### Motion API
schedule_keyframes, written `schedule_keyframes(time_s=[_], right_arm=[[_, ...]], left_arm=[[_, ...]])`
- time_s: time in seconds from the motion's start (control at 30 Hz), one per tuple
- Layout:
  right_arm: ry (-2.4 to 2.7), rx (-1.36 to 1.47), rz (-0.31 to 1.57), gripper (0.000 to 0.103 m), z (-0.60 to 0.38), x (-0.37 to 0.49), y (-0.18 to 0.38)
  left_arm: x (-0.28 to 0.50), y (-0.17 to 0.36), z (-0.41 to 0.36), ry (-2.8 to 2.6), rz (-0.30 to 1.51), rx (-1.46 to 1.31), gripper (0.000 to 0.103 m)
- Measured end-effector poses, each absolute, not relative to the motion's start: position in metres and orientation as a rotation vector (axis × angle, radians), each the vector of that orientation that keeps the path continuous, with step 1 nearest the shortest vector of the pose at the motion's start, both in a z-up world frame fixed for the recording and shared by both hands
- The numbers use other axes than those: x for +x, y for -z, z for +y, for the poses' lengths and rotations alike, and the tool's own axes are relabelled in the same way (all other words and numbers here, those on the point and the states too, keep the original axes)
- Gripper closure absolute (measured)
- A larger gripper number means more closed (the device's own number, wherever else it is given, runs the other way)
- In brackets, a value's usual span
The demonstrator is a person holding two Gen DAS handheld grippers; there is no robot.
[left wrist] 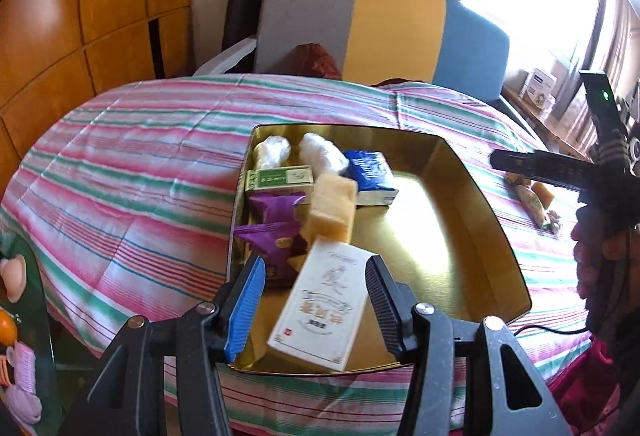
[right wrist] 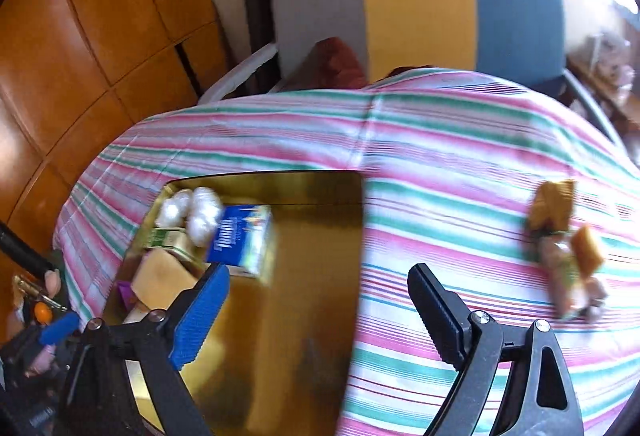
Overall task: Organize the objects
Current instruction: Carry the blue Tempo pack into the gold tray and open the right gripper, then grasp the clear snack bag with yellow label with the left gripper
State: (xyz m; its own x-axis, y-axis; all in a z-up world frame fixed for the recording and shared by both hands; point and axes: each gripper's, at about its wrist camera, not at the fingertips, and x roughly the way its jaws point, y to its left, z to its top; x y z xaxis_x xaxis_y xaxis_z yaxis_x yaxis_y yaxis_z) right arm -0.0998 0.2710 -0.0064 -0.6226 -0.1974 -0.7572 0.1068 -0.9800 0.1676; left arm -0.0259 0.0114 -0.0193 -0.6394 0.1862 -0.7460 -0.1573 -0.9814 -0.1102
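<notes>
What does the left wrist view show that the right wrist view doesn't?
Only the left wrist view shows the white box between the left tongs and the purple packets. Only the right wrist view shows the empty right tongs standing wide. Both show the gold tray, blue box and loose snacks on the striped cloth.

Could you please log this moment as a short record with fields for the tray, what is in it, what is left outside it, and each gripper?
tray: gold tray on striped cloth
in tray: white box, yellow sponge, blue pack, green box, purple packets
outside: wrapped snacks on cloth
left gripper: white box between pads, contact unclear
right gripper: open, empty
</notes>
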Motion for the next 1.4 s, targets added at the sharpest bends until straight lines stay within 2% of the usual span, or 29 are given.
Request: schedule_keyframes(time_s=[0.53, 0.63, 0.73, 0.93, 1.4], right_arm=[[3.086, 1.357, -0.304, 0.009, 0.472, -0.062, 0.010], [3.188, 1.356, -0.450, 0.009, 0.512, -0.052, 0.026], [3.212, 1.492, -0.721, 0.010, 0.548, -0.045, 0.040], [3.121, 1.448, -1.141, 0.009, 0.582, -0.029, 0.048], [3.033, 1.383, -1.386, 0.008, 0.594, -0.017, 0.050]], left_arm=[[-0.026, 0.005, 0.076, -2.601, 0.119, -1.188, 0.050], [-0.030, 0.002, 0.094, -2.563, 0.116, -1.189, 0.050], [-0.036, 0.001, 0.114, -2.513, 0.108, -1.203, 0.050], [-0.043, -0.001, 0.170, -2.407, 0.177, -1.183, 0.050], [-0.088, 0.031, 0.306, -2.161, 0.190, -1.280, 0.050]])
